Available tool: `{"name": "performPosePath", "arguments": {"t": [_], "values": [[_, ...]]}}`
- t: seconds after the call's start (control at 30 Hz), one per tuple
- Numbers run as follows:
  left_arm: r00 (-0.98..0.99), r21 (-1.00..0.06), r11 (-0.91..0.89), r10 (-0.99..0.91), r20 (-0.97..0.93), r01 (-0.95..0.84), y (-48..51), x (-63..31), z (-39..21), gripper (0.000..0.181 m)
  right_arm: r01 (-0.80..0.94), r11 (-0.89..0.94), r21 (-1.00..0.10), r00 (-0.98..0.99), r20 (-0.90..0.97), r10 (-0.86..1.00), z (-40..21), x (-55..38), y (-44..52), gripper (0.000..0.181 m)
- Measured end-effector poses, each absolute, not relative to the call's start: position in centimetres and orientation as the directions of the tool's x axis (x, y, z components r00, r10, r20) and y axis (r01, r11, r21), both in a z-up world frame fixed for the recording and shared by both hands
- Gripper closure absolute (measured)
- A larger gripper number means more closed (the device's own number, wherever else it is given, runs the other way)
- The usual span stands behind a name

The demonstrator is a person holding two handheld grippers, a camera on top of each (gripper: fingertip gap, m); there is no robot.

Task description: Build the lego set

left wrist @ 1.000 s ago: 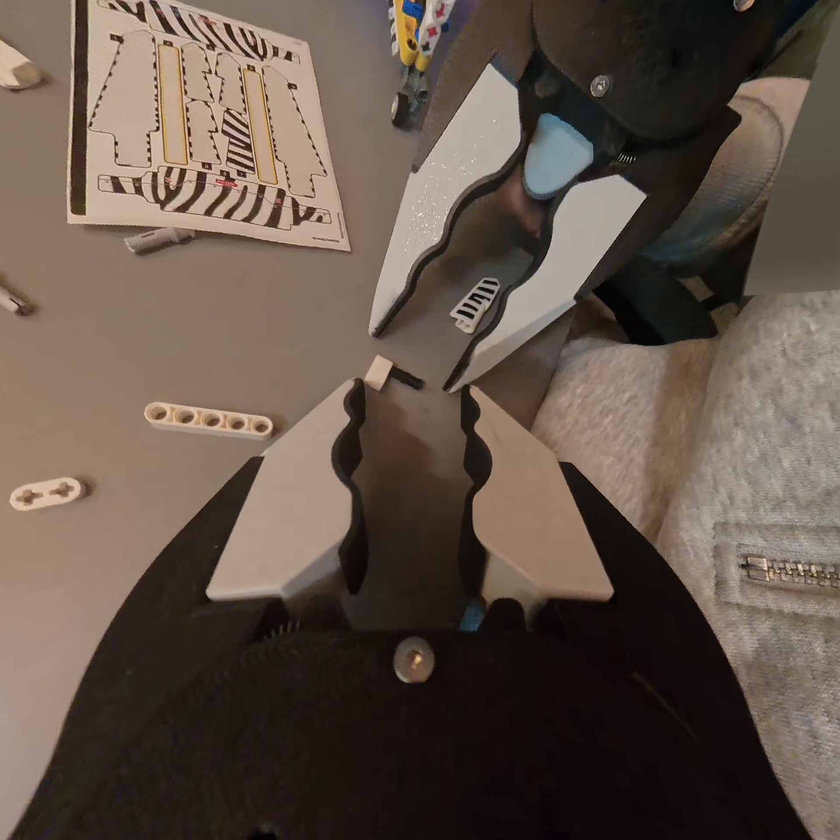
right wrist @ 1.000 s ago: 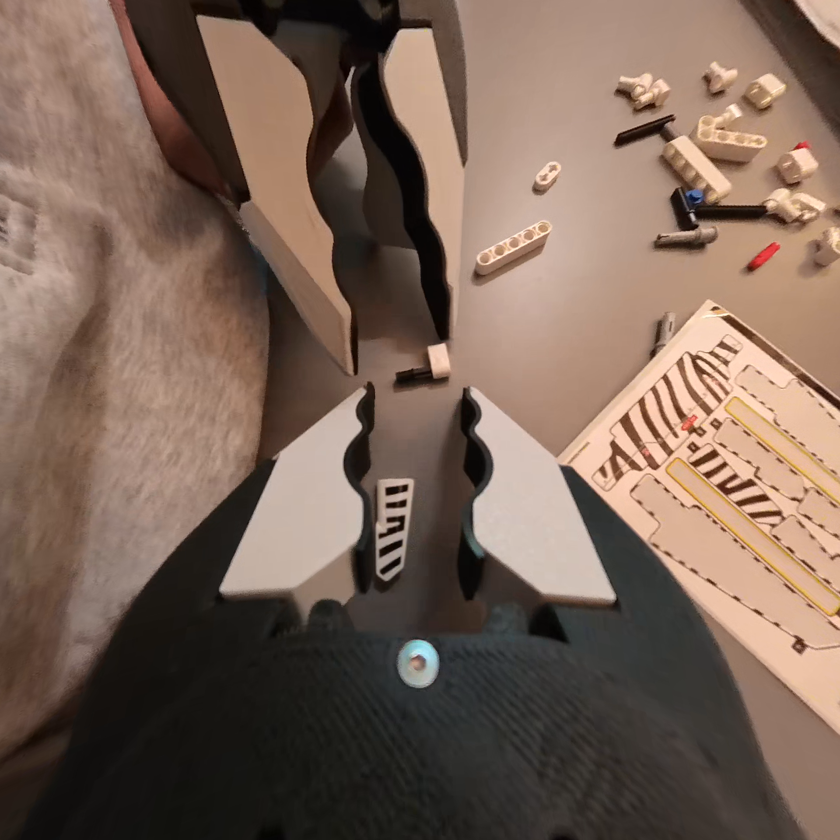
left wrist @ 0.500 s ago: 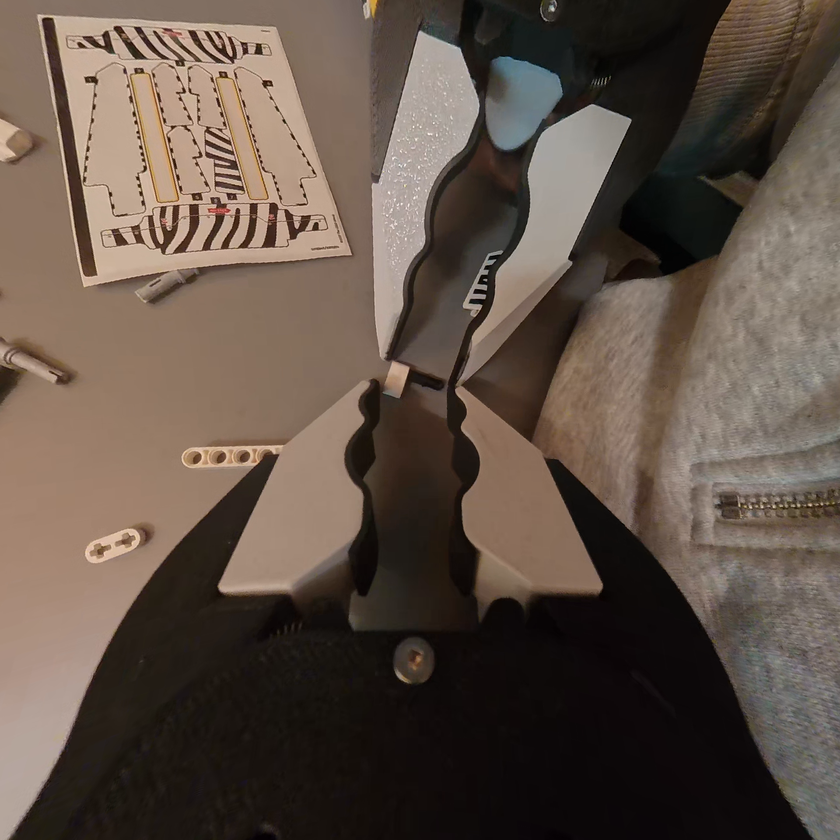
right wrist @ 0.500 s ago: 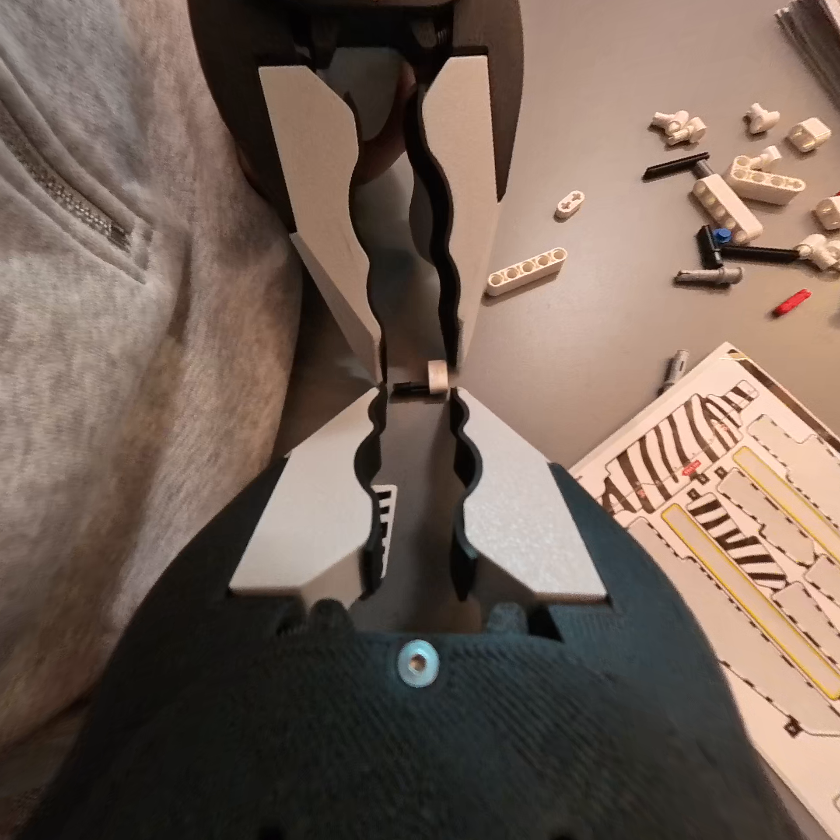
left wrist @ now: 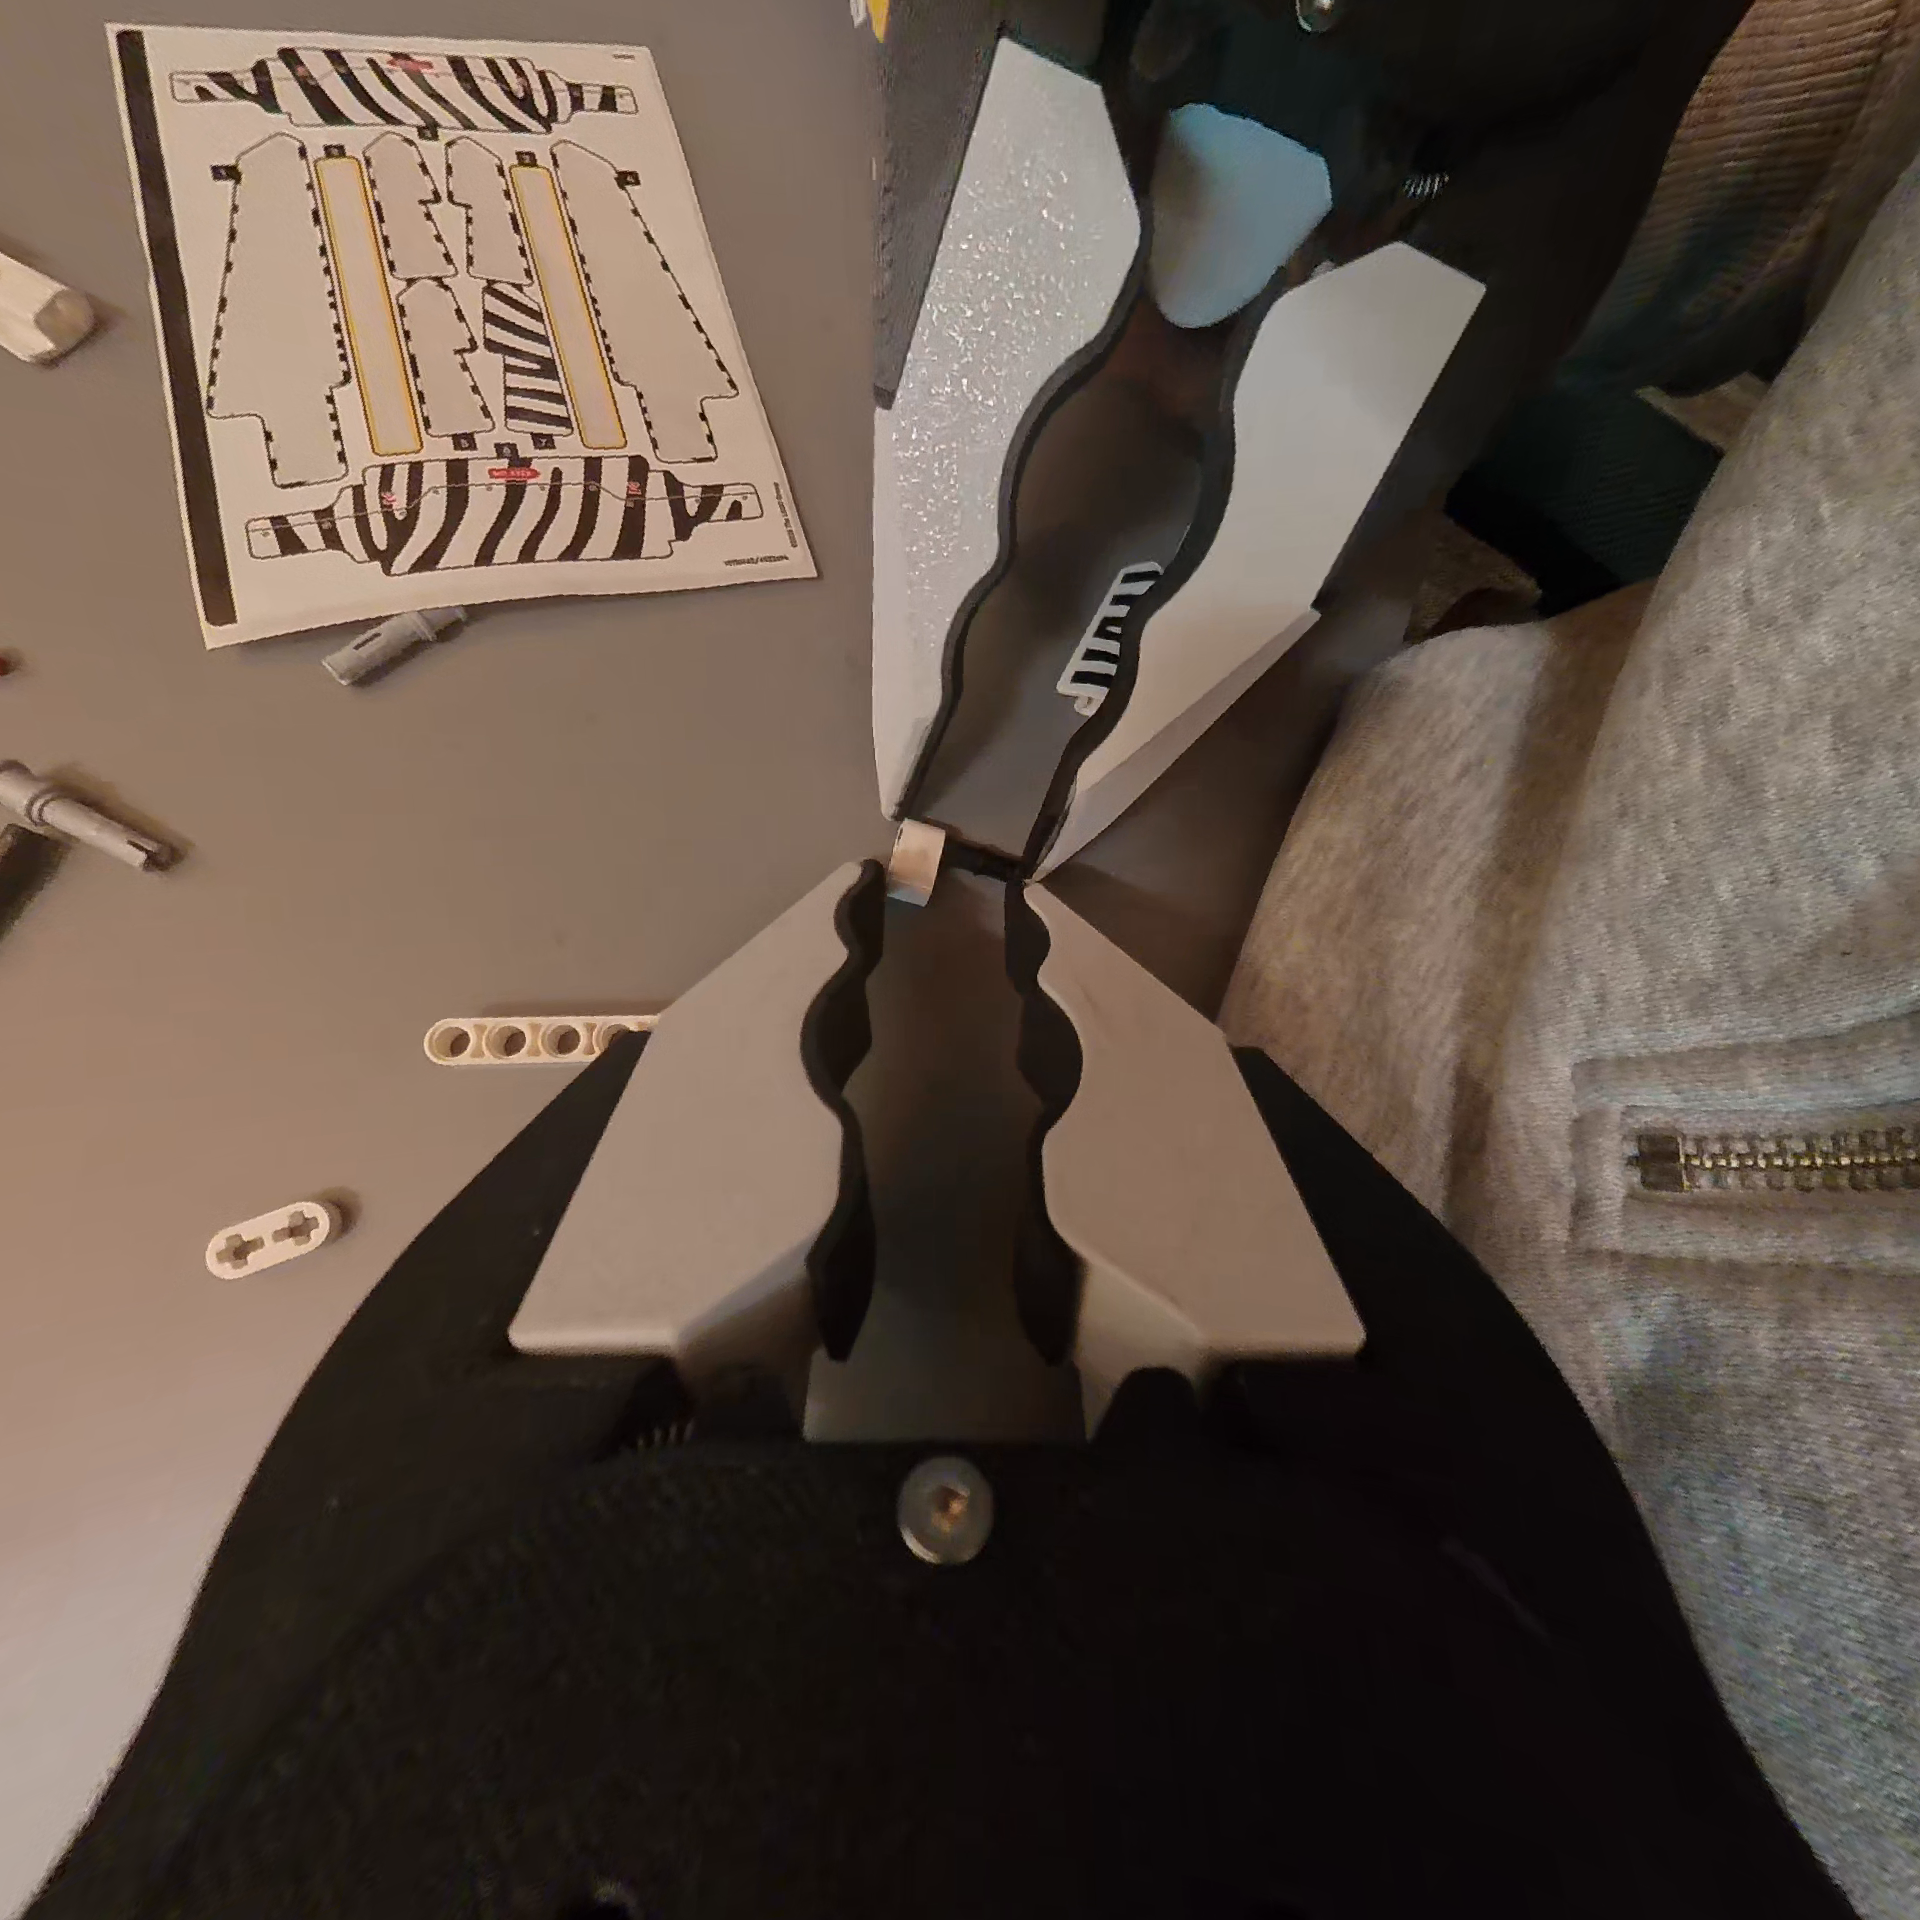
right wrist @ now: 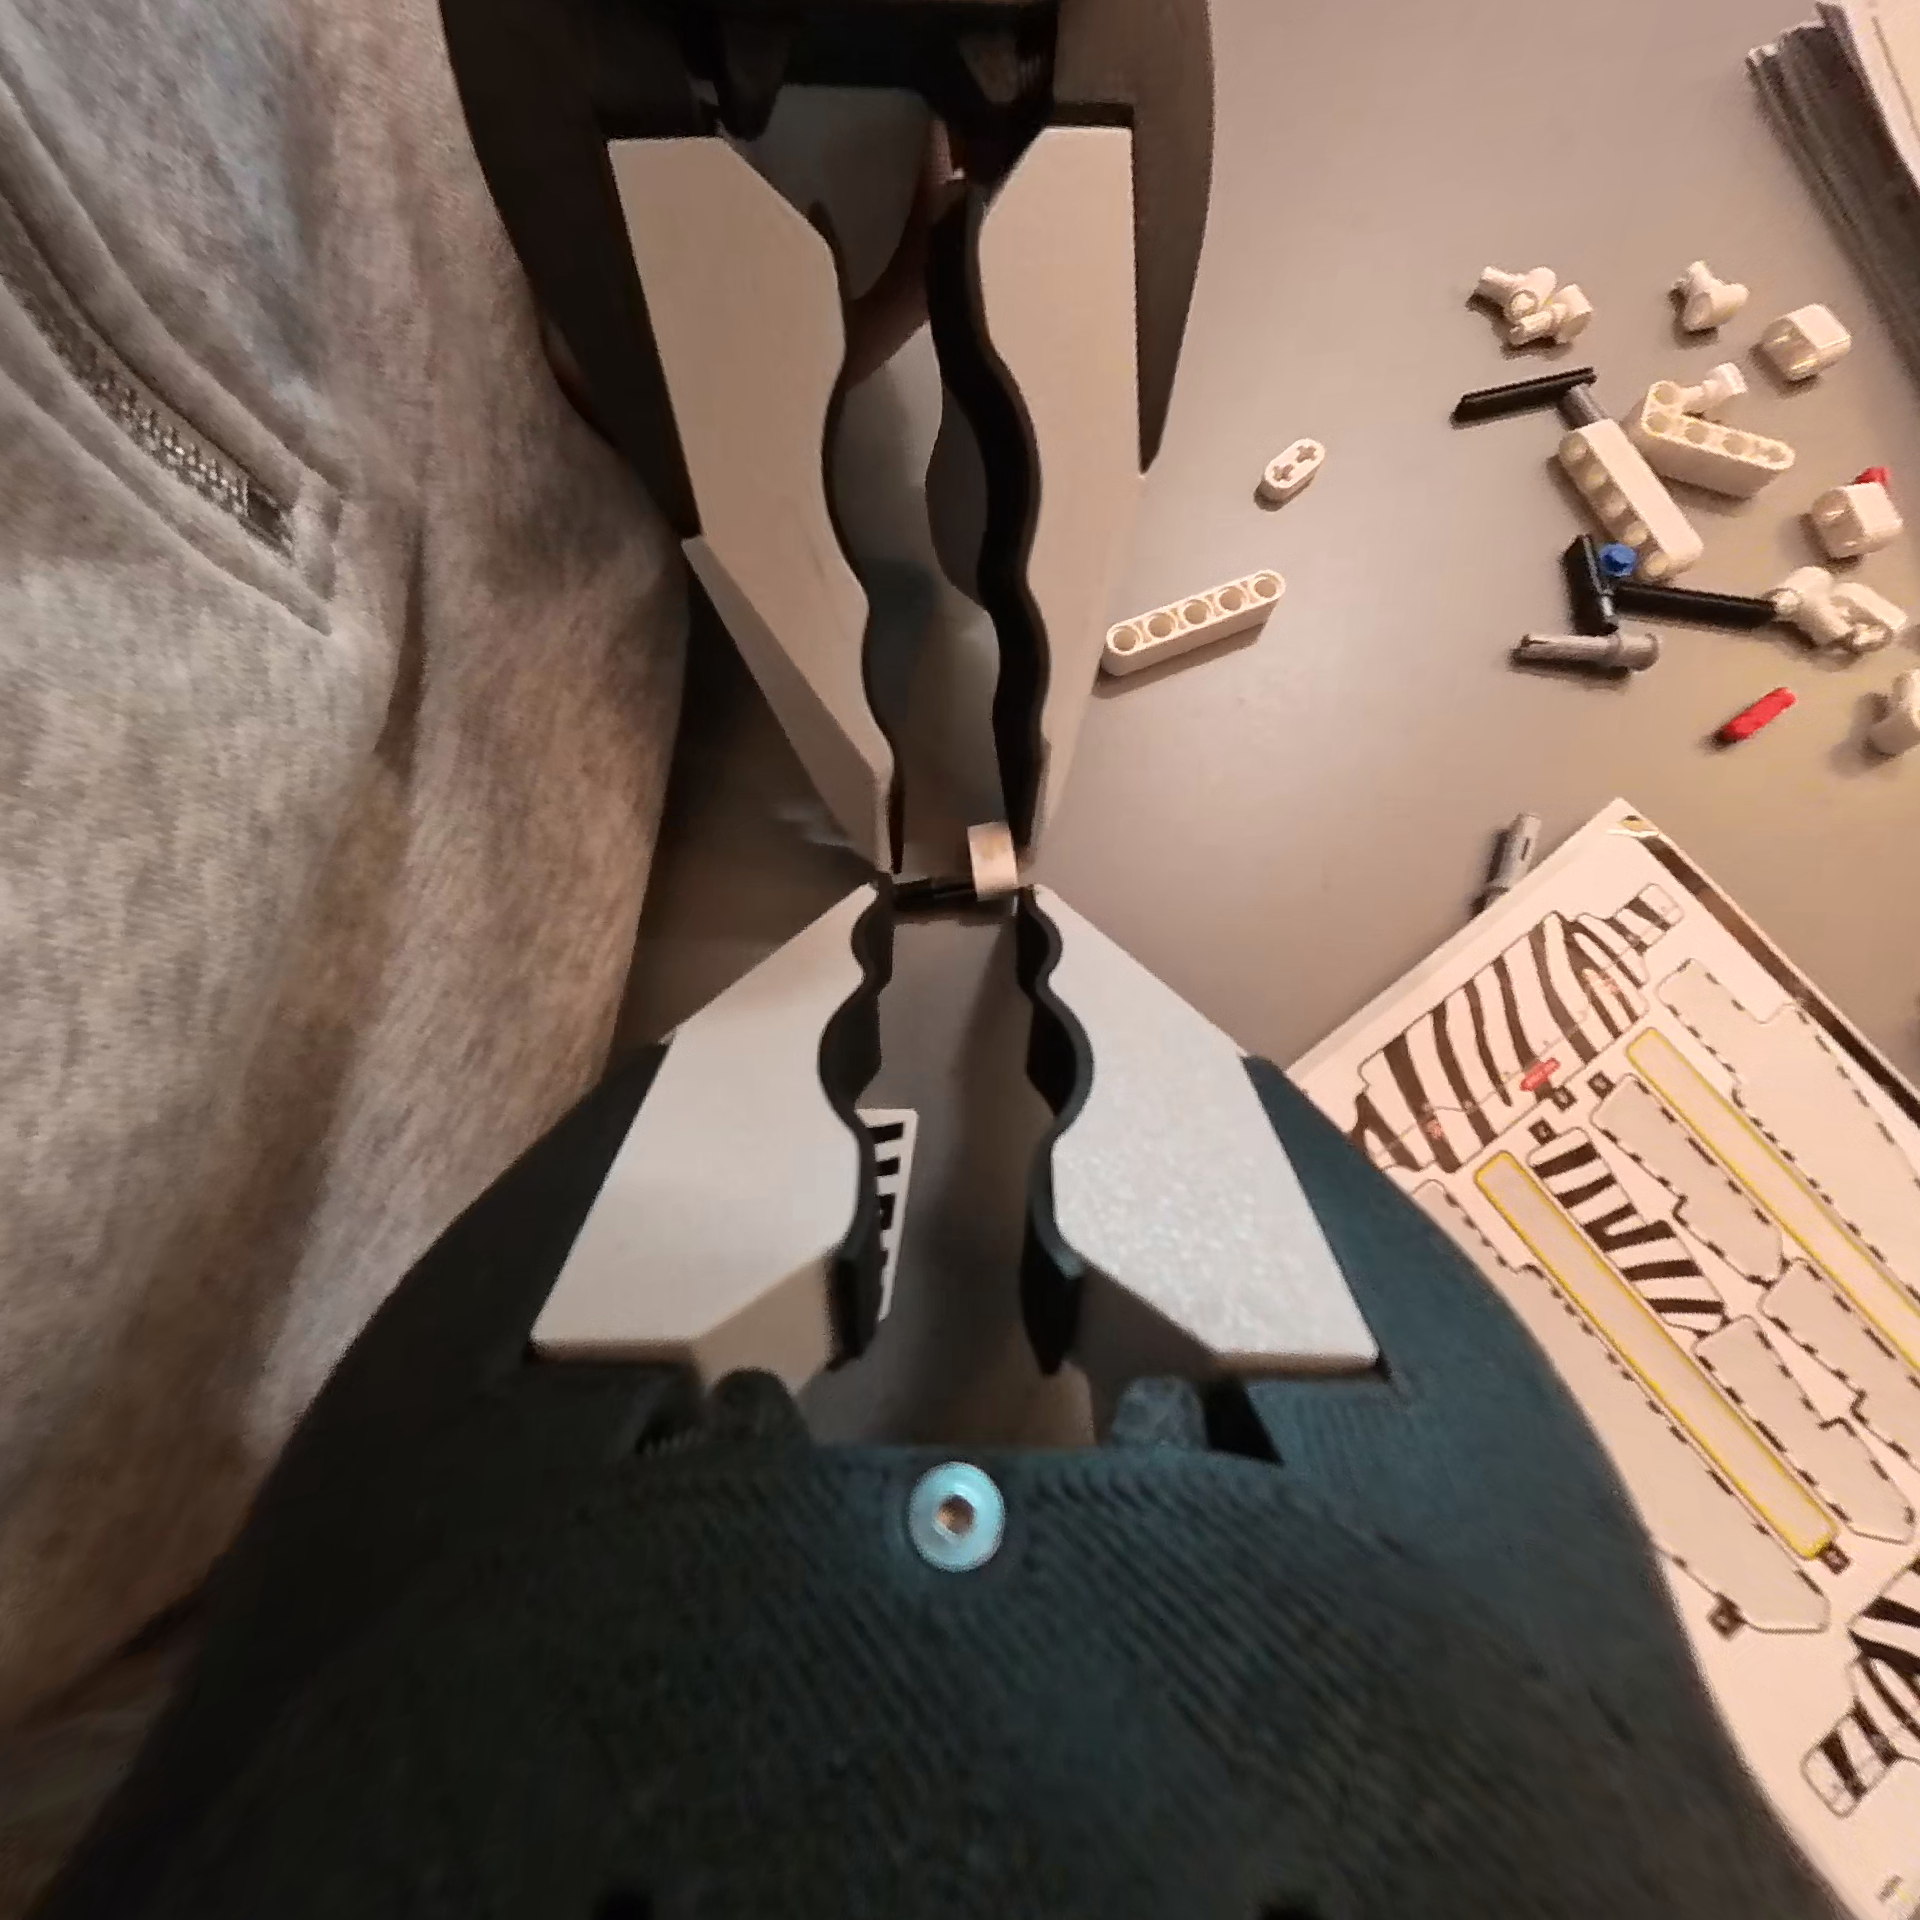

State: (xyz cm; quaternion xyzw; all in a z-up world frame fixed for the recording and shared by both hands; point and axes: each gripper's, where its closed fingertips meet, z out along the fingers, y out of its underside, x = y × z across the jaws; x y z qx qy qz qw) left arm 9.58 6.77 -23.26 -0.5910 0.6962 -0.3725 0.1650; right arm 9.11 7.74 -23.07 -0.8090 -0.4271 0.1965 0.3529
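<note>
A small white bush with a black pin (left wrist: 916, 868) lies on the grey table where the four fingertips meet; it also shows in the right wrist view (right wrist: 987, 857). My left gripper (left wrist: 945, 876) is narrowed around it, tips at its two ends. My right gripper (right wrist: 953, 904) faces it tip to tip and is narrowed just as much; I cannot tell whether it presses on the piece. A loose zebra-striped sticker (right wrist: 888, 1174) lies on the table under the right gripper's fingers, also visible from the left wrist (left wrist: 1107, 644).
A sticker sheet (left wrist: 447, 312) lies on the table beyond the grippers. A white five-hole beam (left wrist: 520, 1039), a small two-hole link (left wrist: 272, 1236) and a grey pin (left wrist: 390, 644) lie close by. Several loose parts (right wrist: 1662, 468) sit farther off. A person's grey jacket (left wrist: 1662, 935) borders the table edge. My left and right fingertips are right by each other. The grey pin (left wrist: 390, 644) is about 9 centimetres from both grippers' fingertips. My right wrist view (right wrist: 1493, 882) looks at it from another angle.
Both grippers have moved together until their tips meet at the bush and pin. Both pairs of fingers have closed in from a wider opening.
</note>
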Motion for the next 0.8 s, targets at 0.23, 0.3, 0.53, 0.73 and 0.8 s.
{"name": "performPosePath", "arguments": {"t": [0.23, 0.3, 0.53, 0.73, 0.8], "values": [[-0.239, -0.711, 0.028, -0.951, 0.198, -0.703, 6.9, 9.61, -23.39, 0.163, 0.564, -0.374, -0.736, 0.55, -0.003, 0.835, -23.07, 9.09, 7.6, 0.159], [-0.233, -0.71, 0.033, -0.954, 0.187, -0.704, 6.98, 9.63, -23.44, 0.165, 0.568, -0.373, -0.734, 0.551, 0.002, 0.835, -23.09, 9.1, 7.56, 0.159], [-0.227, -0.708, 0.021, -0.953, 0.199, -0.706, 7.04, 9.64, -23.47, 0.167, 0.556, -0.392, -0.733, 0.565, -0.013, 0.825, -23.19, 9.1, 7.42, 0.159], [-0.227, -0.707, 0.018, -0.953, 0.203, -0.707, 7.03, 9.63, -23.48, 0.167, 0.551, -0.402, -0.731, 0.569, -0.022, 0.822, -23.23, 9.14, 7.3, 0.16], [-0.227, -0.707, 0.017, -0.953, 0.203, -0.707, 7.02, 9.64, -23.49, 0.168, 0.555, -0.403, -0.727, 0.57, -0.019, 0.821, -23.24, 9.15, 7.27, 0.16]]}}
